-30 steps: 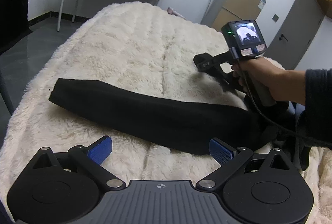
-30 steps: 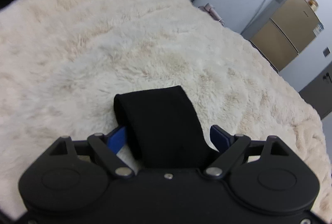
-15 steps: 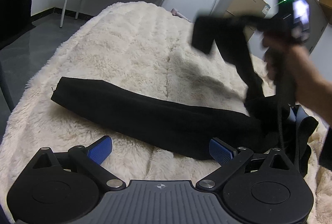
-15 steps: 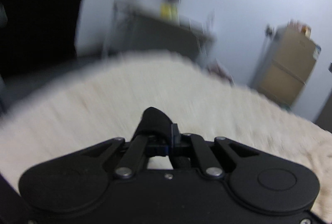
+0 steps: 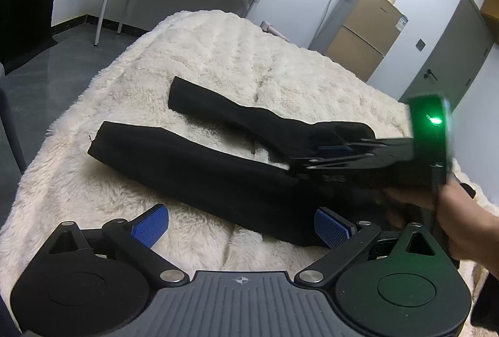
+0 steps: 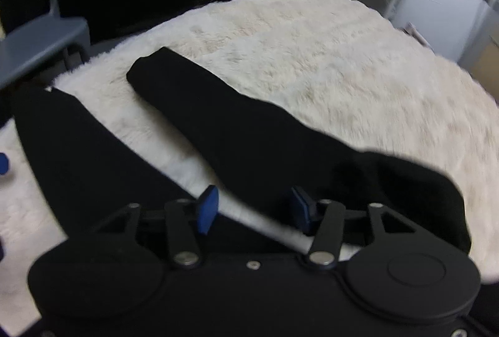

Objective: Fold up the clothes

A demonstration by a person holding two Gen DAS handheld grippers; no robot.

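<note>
Matt black cloth garment (image 5: 199, 168), shaggy blanket (image 5: 237, 62)

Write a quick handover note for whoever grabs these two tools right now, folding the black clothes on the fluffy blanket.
Left tool: open, empty, hovering at the near edge of the cream blanket.
Right tool: its fingers have just been opening and now stand apart around the far black leg, pads not pressing, so the cloth is released.
Garment: the near black leg lies flat just ahead of the left tool. The far leg now lies beside it with a strip of blanket between them; they join near the right hand.
Done: far leg swung over next to the near one.
Left: stack the legs, then fold along the length.
</note>
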